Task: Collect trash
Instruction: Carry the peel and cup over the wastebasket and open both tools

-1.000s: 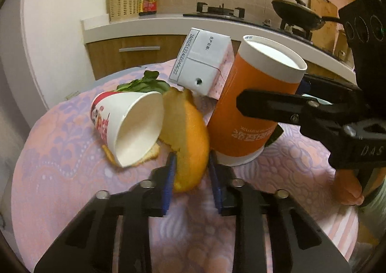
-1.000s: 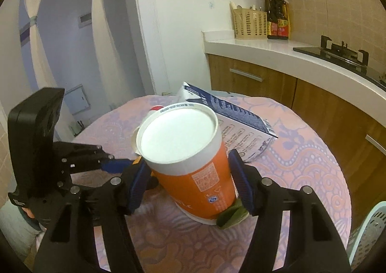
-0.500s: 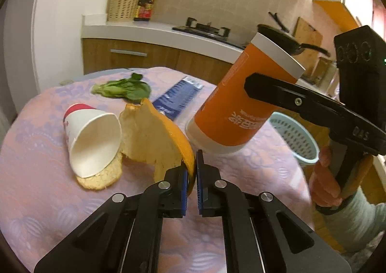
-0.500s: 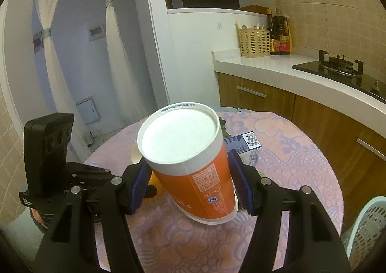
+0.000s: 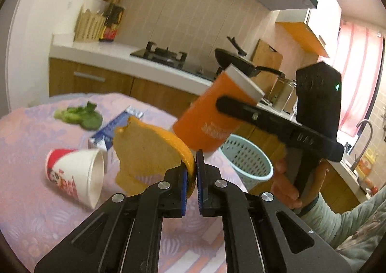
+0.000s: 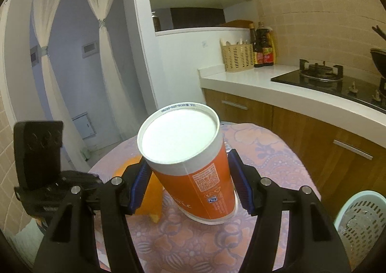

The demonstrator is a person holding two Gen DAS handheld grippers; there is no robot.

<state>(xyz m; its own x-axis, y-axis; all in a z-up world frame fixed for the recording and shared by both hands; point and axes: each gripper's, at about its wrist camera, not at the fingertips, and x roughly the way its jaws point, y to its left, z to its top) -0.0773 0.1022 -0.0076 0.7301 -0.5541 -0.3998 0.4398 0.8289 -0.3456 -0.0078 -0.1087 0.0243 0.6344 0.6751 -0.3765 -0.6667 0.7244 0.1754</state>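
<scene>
My left gripper (image 5: 191, 182) is shut on a large piece of orange peel (image 5: 149, 150) and holds it above the table. My right gripper (image 6: 188, 181) is shut on a tall orange paper cup (image 6: 193, 169), tilted and lifted off the table; the cup also shows in the left wrist view (image 5: 214, 113), held above the table's right edge. A pale blue trash basket (image 5: 246, 164) stands on the floor beyond the table, below the cup; it also shows in the right wrist view (image 6: 361, 220). A red-and-white paper cup (image 5: 77, 179) lies on its side on the table.
A blue and white carton (image 5: 115, 128) and green leaves (image 5: 79, 116) lie on the round table with a pink floral cloth (image 5: 29, 212). Behind are the kitchen counter (image 6: 277, 89), the stove (image 6: 320, 75) and wooden cabinets.
Both grippers have risen and swung right toward the basket. The left closed on the peel and lifted it; the right lifted the orange cup. The carton fell flat.
</scene>
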